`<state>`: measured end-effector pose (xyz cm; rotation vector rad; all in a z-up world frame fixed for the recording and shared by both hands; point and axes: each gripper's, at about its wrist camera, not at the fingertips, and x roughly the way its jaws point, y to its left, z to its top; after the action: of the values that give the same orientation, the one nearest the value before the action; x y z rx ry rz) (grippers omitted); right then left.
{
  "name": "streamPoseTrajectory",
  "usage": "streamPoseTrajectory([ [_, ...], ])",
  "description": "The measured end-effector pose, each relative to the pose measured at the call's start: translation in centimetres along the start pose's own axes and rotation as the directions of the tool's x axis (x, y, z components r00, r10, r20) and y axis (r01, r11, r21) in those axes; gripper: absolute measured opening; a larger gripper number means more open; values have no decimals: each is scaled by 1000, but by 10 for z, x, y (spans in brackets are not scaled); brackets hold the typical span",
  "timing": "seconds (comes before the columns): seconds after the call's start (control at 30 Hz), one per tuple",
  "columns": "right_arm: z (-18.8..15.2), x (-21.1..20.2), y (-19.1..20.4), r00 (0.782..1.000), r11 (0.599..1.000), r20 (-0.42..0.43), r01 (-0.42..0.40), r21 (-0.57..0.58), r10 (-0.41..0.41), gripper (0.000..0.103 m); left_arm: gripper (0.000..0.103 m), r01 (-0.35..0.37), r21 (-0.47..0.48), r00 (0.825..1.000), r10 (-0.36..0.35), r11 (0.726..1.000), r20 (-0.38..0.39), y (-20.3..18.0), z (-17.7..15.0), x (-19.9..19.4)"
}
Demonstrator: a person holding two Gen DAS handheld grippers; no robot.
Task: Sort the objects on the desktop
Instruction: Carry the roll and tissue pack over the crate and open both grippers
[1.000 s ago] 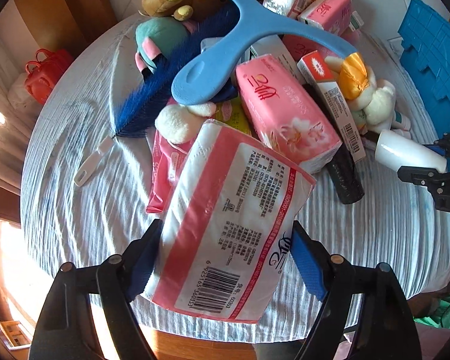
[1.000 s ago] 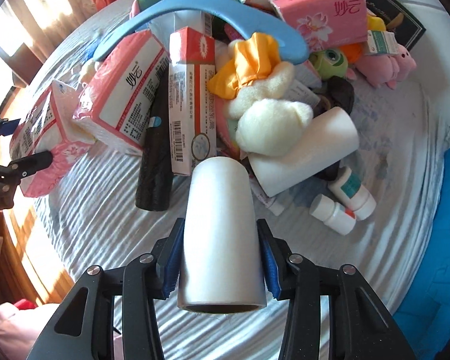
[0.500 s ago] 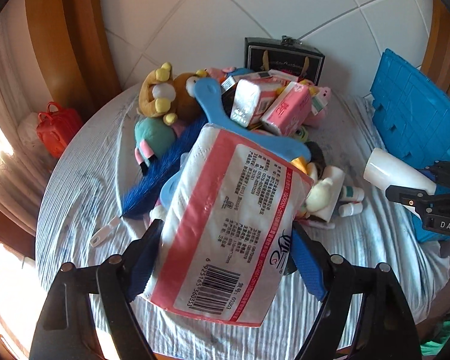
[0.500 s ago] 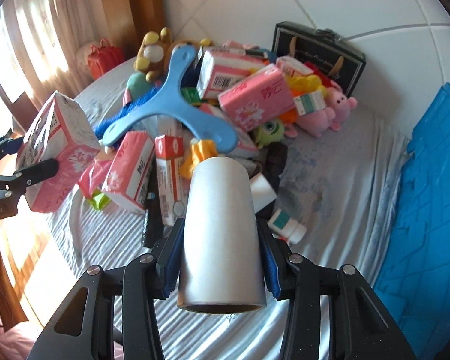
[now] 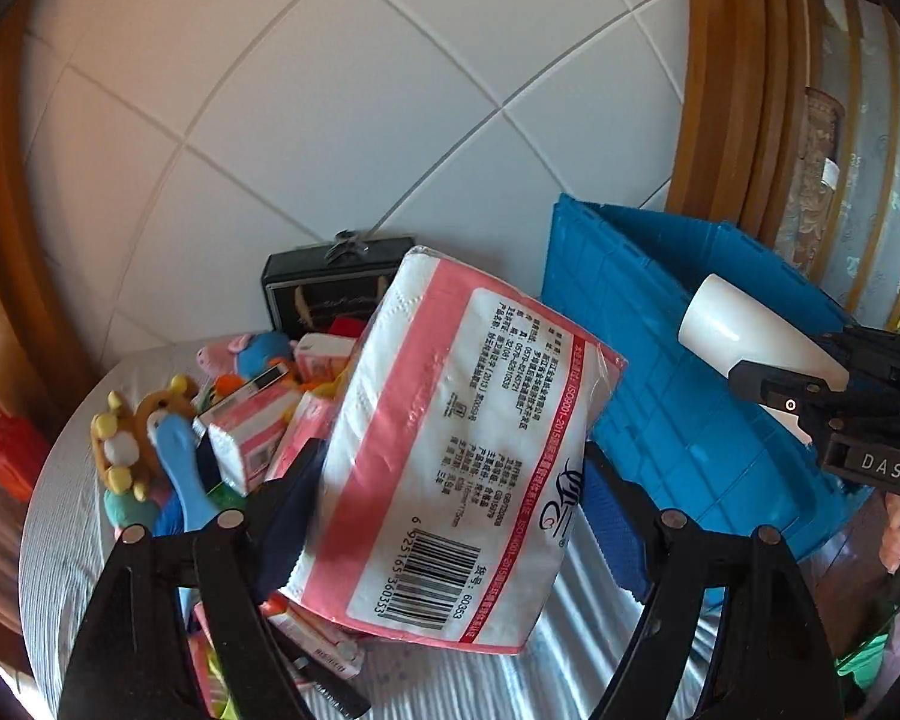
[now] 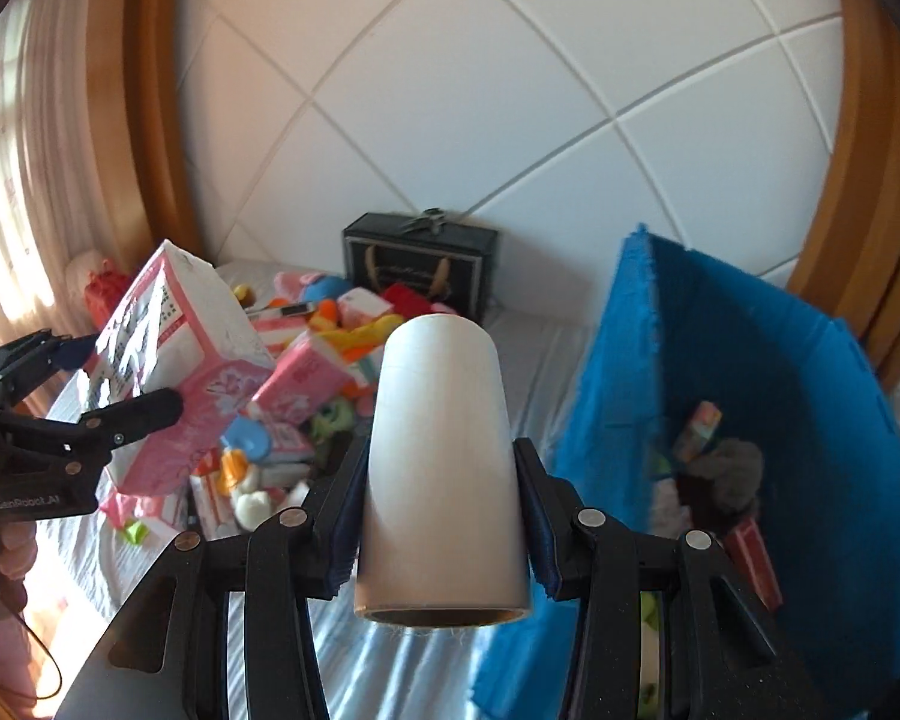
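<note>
Between padded tongs (image 6: 438, 516), smooth white cylinder (image 6: 441, 456)

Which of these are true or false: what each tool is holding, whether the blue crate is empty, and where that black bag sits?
1. The left tool grips a pink-and-white tissue pack. True.
2. The right tool is empty. False: it is shut on a white roll.
3. The blue crate has nothing in it. False: several items already lie inside.
4. A black bag stands against the tiled wall behind the pile of toys. True.
5. The tissue pack rests on the table. False: it is held up in the air.
</note>
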<state>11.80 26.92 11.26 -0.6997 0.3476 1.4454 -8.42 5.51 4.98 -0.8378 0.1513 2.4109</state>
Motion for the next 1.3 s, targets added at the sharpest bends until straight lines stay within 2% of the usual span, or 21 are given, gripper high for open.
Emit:
streamPoseTrajectory([
  [0.13,4,-19,-65,997,996,12,80,48,-81,45,81,80,46,996,-81,996,24,-63,42,9],
  [0.3,10,-27,-144,977,976,-24,212,56,-211,45,81,169,100,986,-167,981,-21,-146,90,40],
  [0.43,21,-20,-208,958,956,-70,282,76,-277,44,81,192,112,981,-187,975,-59,-203,127,70],
  [0.57,33,-1,-267,950,944,-117,302,132,-288,44,81,207,62,972,-198,976,-130,-242,153,112],
  [0.7,37,36,-315,947,936,-197,293,194,-255,44,81,187,18,953,-177,982,-247,-273,163,173],
  [0.77,33,60,-332,941,934,-250,283,217,-227,44,81,157,22,944,-144,987,-297,-287,162,204],
  [0.87,23,97,-351,922,935,-336,277,221,-193,44,81,92,83,924,-54,992,-379,-308,159,253],
  [0.93,12,124,-360,905,936,-393,269,226,-165,44,81,21,135,912,36,991,-408,-318,154,282],
  [1.0,1,149,-365,884,935,-445,268,230,-144,44,81,-14,154,899,80,988,-431,-322,146,307],
  [1.13,-19,189,-374,861,934,-499,254,253,-99,44,82,8,122,867,54,993,-495,-320,121,350],
  [1.17,-26,199,-378,850,929,-518,262,261,-95,44,82,2,130,853,66,992,-517,-320,113,361],
  [1.23,-36,212,-382,832,926,-550,261,273,-73,45,82,-21,156,809,108,988,-578,-319,99,376],
  [1.27,-40,215,-383,827,925,-557,264,274,-71,45,83,-22,168,801,118,985,-587,-320,95,379],
  [1.3,-43,217,-383,822,926,-565,266,269,-72,45,83,-21,191,802,131,981,-584,-322,92,380],
])
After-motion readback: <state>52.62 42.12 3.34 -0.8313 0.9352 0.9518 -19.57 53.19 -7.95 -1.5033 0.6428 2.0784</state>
